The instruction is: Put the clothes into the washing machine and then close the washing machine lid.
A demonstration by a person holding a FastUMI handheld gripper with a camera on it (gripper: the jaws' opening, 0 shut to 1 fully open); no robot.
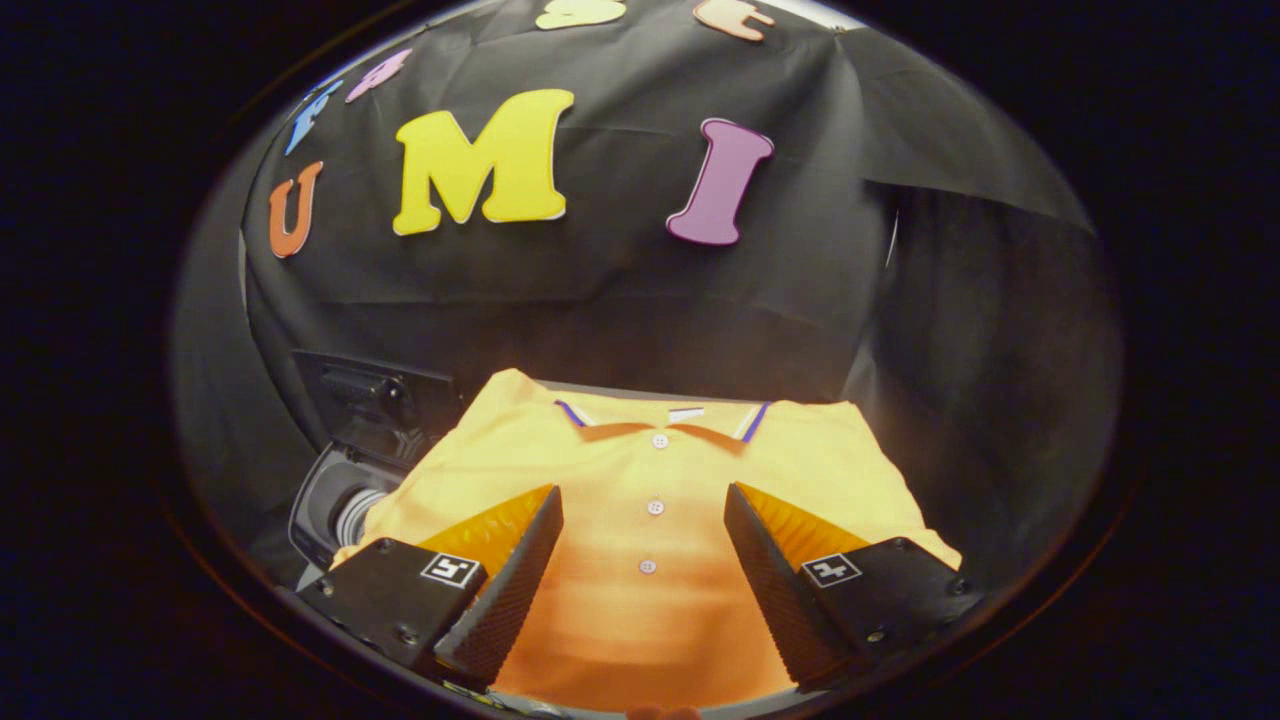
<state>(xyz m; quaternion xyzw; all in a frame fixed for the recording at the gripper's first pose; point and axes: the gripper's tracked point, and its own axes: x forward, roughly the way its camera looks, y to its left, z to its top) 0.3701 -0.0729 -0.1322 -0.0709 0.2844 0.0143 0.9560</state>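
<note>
Gripper view: gripper [645, 560] spread wide above the folded shirt [650, 500], gripping nothing. Washer [345, 500] sits open just left of the shirt. Risk: a shallow pinch catches one layer, so the shirt unfolds and snags the washer rim.

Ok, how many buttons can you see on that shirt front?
3 buttons on the shirt: one just below the collar, one midway, one lowest, the lower two between the open fingers of the hand-held gripper. More may be hidden.

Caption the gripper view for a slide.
Open gripper poised over a folded orange polo shirt, washing machine open beside it.
</note>
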